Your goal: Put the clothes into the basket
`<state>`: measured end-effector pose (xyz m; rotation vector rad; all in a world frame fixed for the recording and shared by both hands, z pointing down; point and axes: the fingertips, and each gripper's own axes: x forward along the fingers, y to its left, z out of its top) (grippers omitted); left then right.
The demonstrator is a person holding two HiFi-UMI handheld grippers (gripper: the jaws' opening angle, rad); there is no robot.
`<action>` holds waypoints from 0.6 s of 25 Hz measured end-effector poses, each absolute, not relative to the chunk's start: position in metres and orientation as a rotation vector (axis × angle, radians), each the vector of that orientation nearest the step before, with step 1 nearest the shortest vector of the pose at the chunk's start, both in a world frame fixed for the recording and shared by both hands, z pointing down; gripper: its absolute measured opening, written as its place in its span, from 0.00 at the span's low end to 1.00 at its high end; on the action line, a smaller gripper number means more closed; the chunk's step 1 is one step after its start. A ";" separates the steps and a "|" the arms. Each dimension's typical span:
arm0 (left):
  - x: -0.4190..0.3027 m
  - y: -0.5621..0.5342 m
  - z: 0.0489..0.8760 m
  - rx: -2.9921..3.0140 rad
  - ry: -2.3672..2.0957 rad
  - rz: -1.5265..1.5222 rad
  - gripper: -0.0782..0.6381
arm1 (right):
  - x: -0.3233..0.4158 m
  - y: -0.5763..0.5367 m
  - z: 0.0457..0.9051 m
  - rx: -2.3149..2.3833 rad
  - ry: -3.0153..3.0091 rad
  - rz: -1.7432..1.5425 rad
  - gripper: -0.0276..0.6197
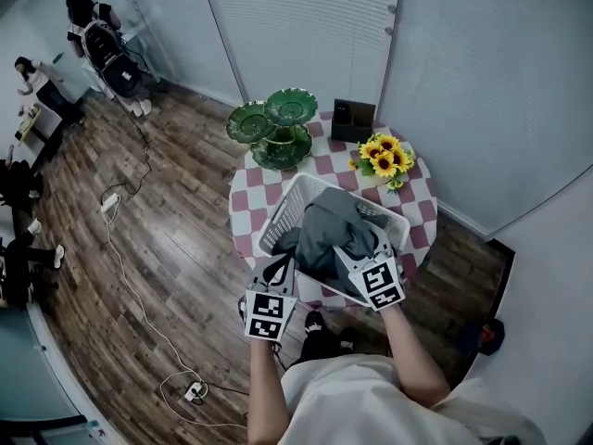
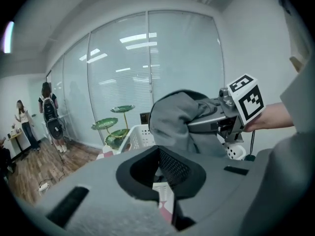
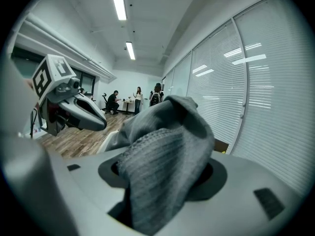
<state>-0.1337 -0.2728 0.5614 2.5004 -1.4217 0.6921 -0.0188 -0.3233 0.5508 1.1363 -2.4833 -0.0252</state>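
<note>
A white laundry basket point(image 1: 289, 196) stands on a round table with a checked cloth point(image 1: 419, 191); dark and grey clothes lie in it. Over the basket my right gripper point(image 1: 359, 248) is shut on a grey knitted garment point(image 1: 326, 222), which bunches up between its jaws point(image 3: 165, 156) and hangs down. From the left gripper view that garment point(image 2: 172, 119) droops from the right gripper point(image 2: 209, 123) above the basket point(image 2: 139, 135). My left gripper point(image 1: 282, 267) is at the basket's near left corner. Its jaws point(image 2: 160, 170) stand apart with nothing between them.
Behind the basket stand a green tiered dish stand point(image 1: 276, 123), a dark box point(image 1: 353, 119) and sunflowers point(image 1: 385, 159). Cables and a power strip point(image 1: 193, 392) lie on the wood floor at left. People stand far off at the upper left. Glass walls with blinds close the back.
</note>
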 end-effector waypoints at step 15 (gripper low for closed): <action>-0.157 -0.276 0.499 2.587 -1.632 0.204 0.13 | -0.047 -0.330 0.586 0.769 -2.515 -0.047 0.46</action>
